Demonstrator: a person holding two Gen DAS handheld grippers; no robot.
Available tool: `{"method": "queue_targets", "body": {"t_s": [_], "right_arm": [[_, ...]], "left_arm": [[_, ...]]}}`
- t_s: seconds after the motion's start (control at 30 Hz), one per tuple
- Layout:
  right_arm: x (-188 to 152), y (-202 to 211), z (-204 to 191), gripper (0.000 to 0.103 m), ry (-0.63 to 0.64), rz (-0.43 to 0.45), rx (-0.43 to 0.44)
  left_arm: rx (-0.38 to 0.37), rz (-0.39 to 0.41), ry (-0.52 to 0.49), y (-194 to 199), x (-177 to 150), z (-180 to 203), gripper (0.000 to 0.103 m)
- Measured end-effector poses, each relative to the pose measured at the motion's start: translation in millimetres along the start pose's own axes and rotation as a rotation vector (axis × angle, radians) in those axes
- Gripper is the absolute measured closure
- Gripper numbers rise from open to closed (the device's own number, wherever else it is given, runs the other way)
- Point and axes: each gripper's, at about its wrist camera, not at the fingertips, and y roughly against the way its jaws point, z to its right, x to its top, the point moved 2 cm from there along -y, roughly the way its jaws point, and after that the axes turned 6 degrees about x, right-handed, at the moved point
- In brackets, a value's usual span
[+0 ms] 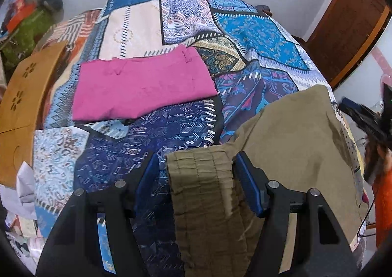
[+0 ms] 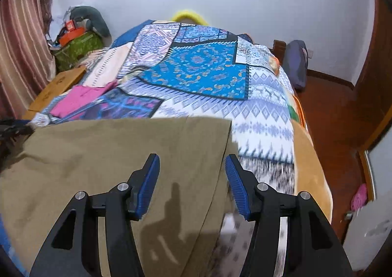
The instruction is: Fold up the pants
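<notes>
Olive-brown pants (image 1: 289, 135) lie on the patchwork bedspread (image 1: 176, 130) at the near side of the bed. Their pleated elastic waistband (image 1: 205, 186) sits between the wide-open fingers of my left gripper (image 1: 196, 162), which grips nothing. In the right wrist view the pants (image 2: 103, 154) spread flat. My right gripper (image 2: 192, 162) is open above their right edge, with the cloth edge running between the fingers. The right gripper also shows dimly in the left wrist view (image 1: 362, 115).
A folded pink garment (image 1: 139, 88) lies further up the bed, also in the right wrist view (image 2: 78, 98). A wooden board (image 1: 22, 105) lies at the left edge. Green bag and clutter (image 2: 76, 42) in the far left corner. Wooden floor (image 2: 330, 110) on the right.
</notes>
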Motion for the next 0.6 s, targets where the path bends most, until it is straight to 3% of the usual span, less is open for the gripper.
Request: {"method": "queue_targets", "body": {"t_s": [0.2,0.23,0.27,0.33,0.6], "right_arm": [[7,-46,35,0.054,-0.142,-0.059,0.037],[6,-50,36,0.068,-0.151,-0.061,0.066],[6,-53,34,0.075,-0.143,-0.063,0.065],[4,-59,29,0.095,-0.076,-0.078,0.007],[8,-55,25,0.094,-0.038,-0.143,-0.071]], "left_arm": [[-0.017,0.007,0.010,-8,0,1,0.038],[-0.012,0.009,0.008,-9,-1,1,0.038],[-0.003,0.013,0.010,-10,-1,0,0.038],[0.034,0.031,0.022,-10,-1,-4,0.038],[0.049,0.013,0.069,-7,2,-9,0.038]]}}
